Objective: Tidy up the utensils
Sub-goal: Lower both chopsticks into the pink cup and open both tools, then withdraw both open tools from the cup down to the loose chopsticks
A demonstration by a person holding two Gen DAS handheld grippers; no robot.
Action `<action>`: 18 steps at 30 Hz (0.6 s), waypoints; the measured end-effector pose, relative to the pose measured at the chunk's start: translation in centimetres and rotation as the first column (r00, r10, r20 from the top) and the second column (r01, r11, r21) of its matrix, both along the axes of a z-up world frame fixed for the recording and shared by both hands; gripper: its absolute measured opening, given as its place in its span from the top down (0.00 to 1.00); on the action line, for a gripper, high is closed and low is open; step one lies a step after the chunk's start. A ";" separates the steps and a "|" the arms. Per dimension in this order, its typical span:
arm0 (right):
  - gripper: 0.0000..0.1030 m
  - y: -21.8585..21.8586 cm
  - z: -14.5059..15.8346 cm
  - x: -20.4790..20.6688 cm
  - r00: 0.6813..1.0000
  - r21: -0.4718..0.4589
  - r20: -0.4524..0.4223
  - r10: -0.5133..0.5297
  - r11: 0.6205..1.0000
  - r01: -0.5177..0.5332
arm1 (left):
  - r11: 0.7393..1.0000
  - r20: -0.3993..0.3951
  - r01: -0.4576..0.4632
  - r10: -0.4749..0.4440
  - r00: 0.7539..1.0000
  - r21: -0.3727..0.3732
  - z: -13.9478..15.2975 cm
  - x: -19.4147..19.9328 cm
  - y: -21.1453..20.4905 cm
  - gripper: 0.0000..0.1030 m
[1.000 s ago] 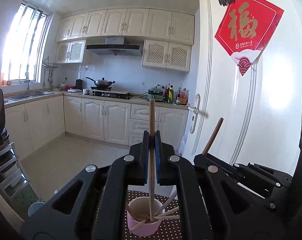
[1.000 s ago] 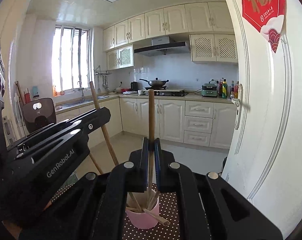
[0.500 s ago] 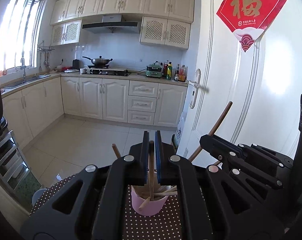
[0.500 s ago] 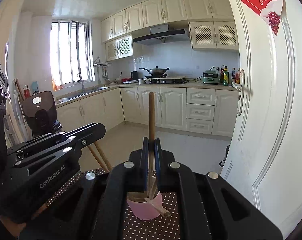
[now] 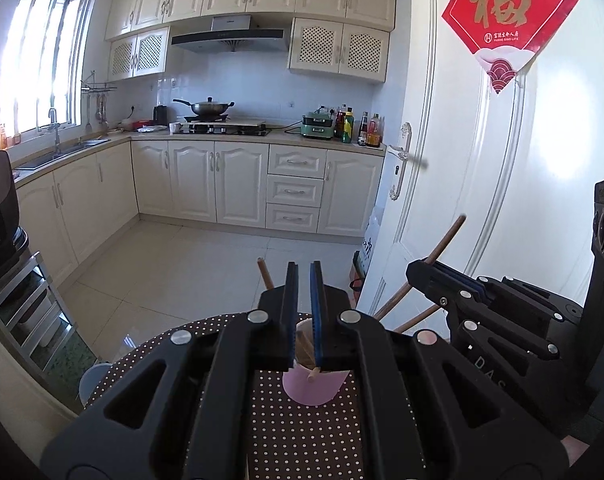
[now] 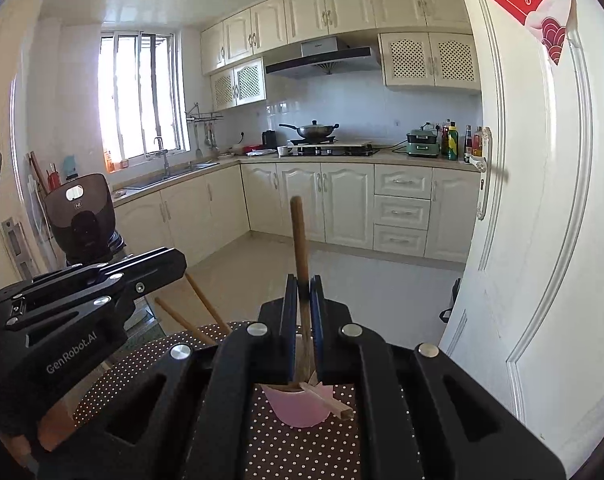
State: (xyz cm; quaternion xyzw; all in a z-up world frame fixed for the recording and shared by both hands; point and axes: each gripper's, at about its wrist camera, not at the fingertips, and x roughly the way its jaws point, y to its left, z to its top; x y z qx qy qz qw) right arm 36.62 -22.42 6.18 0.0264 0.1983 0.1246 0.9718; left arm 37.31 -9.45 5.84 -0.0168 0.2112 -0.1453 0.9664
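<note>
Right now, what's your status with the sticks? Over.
Left tongs shut above pink cup. Right tongs opening, wooden stick upright between them, over cup. Leaning sticks crowd the cup.

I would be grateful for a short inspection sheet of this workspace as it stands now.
Surface: dotted brown tablecloth, on a round table.
Job's things: pink cup holding several leaning sticks; wooden stick upright over it.
Clutter: nothing seen.
Grippers: right gripper jaws opening, the wooden stick between them; left gripper shut, a hold cannot be told.
Cables: nothing seen at the table.
Surroundings: white door close on the right, black appliance on the left, wok on the far stove.
</note>
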 end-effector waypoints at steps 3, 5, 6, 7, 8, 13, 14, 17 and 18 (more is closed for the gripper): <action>0.93 0.3 0.1 -0.4 1.000 -0.005 -0.013 0.004 1.000 -0.004 | 1.000 -0.020 -0.009 0.008 1.000 -0.009 0.0 -0.5 0.8 0.94; 0.90 0.4 0.2 -0.7 1.000 -0.007 -0.020 0.004 1.000 -0.005 | 1.000 -0.022 -0.007 0.007 1.000 -0.011 0.2 -1.1 1.3 0.94; 0.86 0.5 0.4 -0.9 1.000 -0.011 -0.020 0.003 1.000 -0.004 | 1.000 -0.022 -0.008 0.008 1.000 -0.007 0.3 -1.4 1.4 0.94; 0.83 0.6 0.5 -1.1 1.000 -0.016 -0.020 0.001 1.000 -0.002 | 1.000 -0.022 -0.010 0.010 1.000 0.000 0.3 -1.8 1.7 0.94; 0.82 0.7 0.7 -1.4 1.000 -0.019 -0.018 -0.001 1.000 0.001 | 1.000 -0.025 -0.011 0.012 1.000 0.005 0.3 -2.2 1.9 0.94; 0.79 1.1 1.5 -3.5 1.000 -0.022 -0.019 0.004 1.000 -0.004 | 0.999 -0.013 -0.038 0.038 0.999 0.020 0.4 -4.6 3.7 0.42; 0.79 1.3 1.6 -4.1 1.000 -0.028 -0.020 0.011 1.000 -0.012 | 0.999 -0.008 -0.040 0.041 0.999 0.033 0.5 -5.2 4.0 0.42; 0.79 2.2 1.5 -5.6 0.999 -0.059 -0.024 0.032 0.998 -0.034 | 0.997 -0.023 -0.043 0.044 0.999 0.061 0.3 -6.8 5.3 0.41; 0.79 2.5 1.4 -6.2 0.999 -0.063 -0.031 0.044 0.997 -0.046 | 0.997 -0.032 -0.040 0.042 0.999 0.061 0.2 -7.4 5.9 0.41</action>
